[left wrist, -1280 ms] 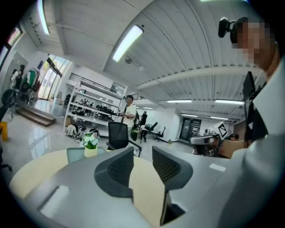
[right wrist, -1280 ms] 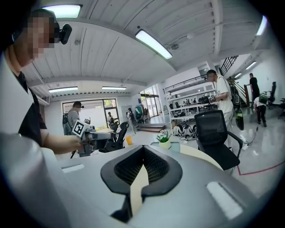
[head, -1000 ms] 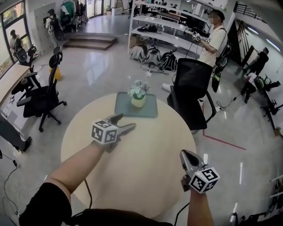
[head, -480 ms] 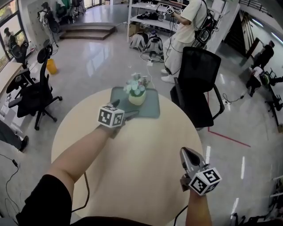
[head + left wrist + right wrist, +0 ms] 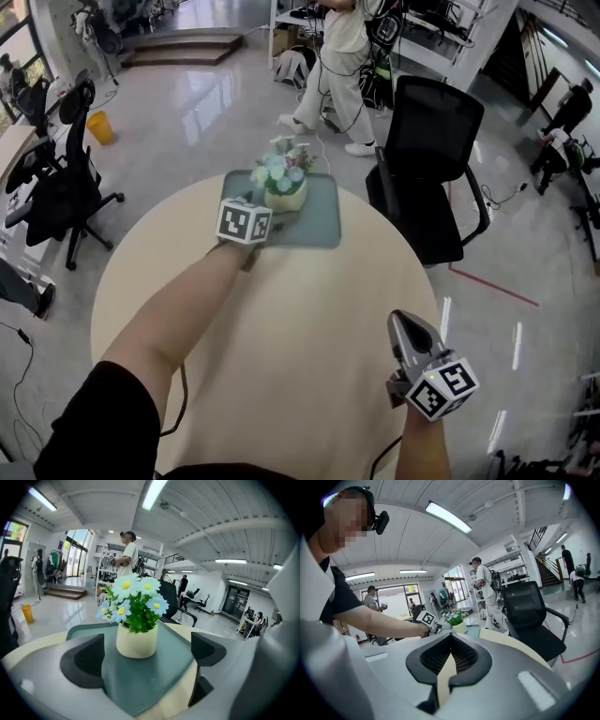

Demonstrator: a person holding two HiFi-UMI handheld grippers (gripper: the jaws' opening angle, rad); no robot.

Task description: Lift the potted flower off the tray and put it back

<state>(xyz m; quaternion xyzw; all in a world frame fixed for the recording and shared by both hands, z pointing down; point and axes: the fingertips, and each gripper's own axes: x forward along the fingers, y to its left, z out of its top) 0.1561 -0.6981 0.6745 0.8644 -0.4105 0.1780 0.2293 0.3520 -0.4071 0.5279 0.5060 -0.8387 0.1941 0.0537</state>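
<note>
Overhead, from the head view, the round tabletop is lying mostly bare, with wide free room between its near rim and the tray. The tray is sitting at the far side, its far edge close to the tabletop's rim. The potted flower is standing upright on the left half of the tray. The left tongs are reaching over the tray's near left corner, just beside the pot. The right tongs are hovering well apart, over the near right rim. A black office chair is standing just past the far right rim, and a person is standing on the floor beyond the tray.

Next, in the left gripper view, the tongs are gaping wide, having just been opening. The pot is standing ahead in line with the gap, with clear space on both sides and no pad touching it. Bare tray is showing all round the pot, and the tray's near corner is lying under the gap.

Lastly, in the right gripper view, the tongs are resting together with nothing between them. Open tabletop is stretching ahead toward the flower at the far left.
</note>
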